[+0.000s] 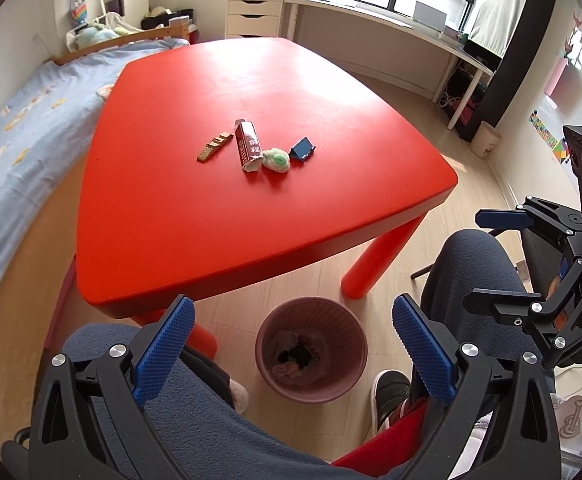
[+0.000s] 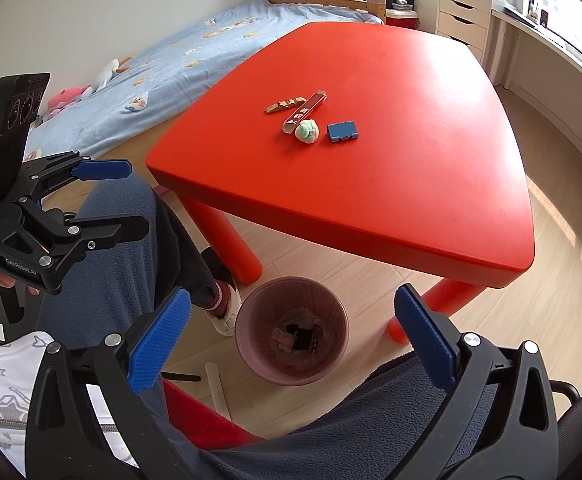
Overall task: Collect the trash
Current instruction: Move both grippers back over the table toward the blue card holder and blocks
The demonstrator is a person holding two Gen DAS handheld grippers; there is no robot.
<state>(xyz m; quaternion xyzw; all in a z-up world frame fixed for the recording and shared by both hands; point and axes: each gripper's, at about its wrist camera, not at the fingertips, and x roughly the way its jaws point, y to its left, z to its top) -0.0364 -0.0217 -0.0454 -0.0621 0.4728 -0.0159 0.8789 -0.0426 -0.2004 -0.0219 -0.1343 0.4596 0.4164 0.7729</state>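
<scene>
While both grippers hang wide open and empty above the bin (image 1: 312, 345), four trash bits wait mid-table (image 1: 251, 208).
I'd send the left gripper (image 1: 293, 354) to the red carton (image 1: 248, 145), fingers (image 1: 165, 350) straddling its narrow sides; right gripper (image 2: 291, 340) takes the green wad (image 2: 307, 131).

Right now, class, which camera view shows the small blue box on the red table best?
The right wrist view: the small blue box lies broadside, its full face visible. The left wrist view shows it end-on and foreshortened.
</scene>
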